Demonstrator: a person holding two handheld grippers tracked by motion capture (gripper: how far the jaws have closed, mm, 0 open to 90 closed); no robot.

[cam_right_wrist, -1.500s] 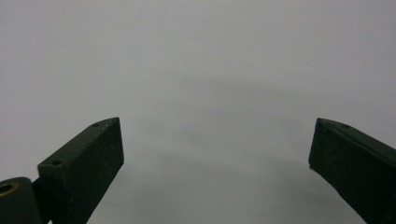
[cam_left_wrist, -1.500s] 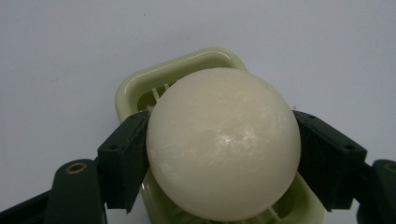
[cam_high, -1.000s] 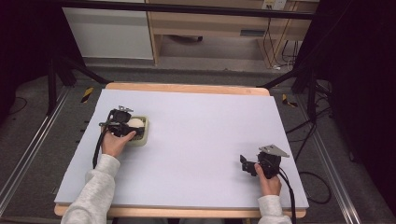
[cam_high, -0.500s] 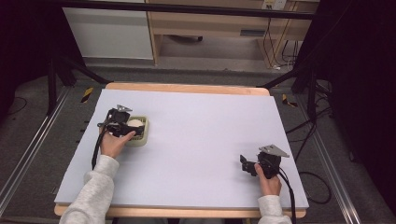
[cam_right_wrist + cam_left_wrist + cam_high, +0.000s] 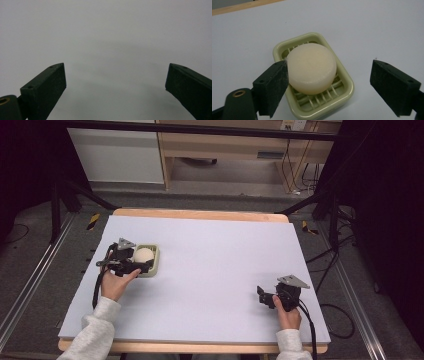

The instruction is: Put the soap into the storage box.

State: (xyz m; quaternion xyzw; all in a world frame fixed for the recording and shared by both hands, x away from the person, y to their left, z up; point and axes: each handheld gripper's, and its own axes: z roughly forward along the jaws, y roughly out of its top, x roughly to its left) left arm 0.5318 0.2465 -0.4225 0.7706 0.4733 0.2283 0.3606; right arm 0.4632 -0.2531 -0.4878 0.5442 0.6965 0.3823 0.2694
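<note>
Your left gripper (image 5: 329, 82) hangs spread wide over the soap dish (image 5: 342, 75), one jaw seemingly brushing the round soap (image 5: 312, 67) lying in that dish.

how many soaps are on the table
1. The round pale soap lies in the green slatted dish at the table's left, between the open jaws of the left gripper; nothing suggests another is hidden.

text: none readable | soap (image 5: 311, 68): blank, no stamp | soap dish (image 5: 342, 75): no brand mark | surface (image 5: 225, 260): plain, unlabelled | wall plate at the far top of the high view: too small to read
</note>
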